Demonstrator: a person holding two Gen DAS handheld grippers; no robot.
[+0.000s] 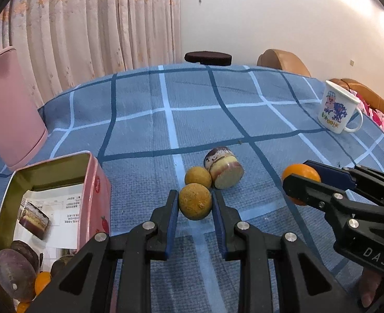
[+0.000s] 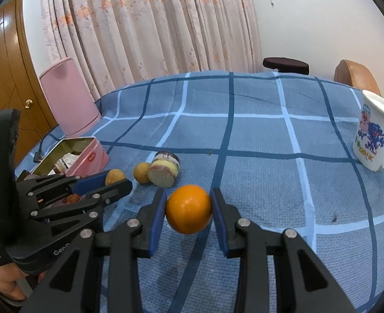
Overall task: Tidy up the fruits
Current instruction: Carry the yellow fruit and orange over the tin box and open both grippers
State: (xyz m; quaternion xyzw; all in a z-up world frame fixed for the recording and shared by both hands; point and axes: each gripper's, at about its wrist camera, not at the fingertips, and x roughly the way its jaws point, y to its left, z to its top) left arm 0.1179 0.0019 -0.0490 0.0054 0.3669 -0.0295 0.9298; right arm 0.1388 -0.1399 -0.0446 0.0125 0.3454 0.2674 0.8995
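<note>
The left gripper (image 1: pixel 195 204) is pinching a rough brown-yellow fruit (image 1: pixel 195 201) between its narrowly parted blue pads; the right gripper (image 2: pixel 188 210) is clamping a glossy orange (image 2: pixel 188 208), lifted just above the cloth (its shadow is falling below it). The blue checked tablecloth (image 1: pixel 218 120) is carrying a pink tin (image 1: pixel 94 182) at its near left edge and a white mug (image 1: pixel 338 107) at the right edge; curtains are hanging behind. Both fruits are round, showing no long axis.
</note>
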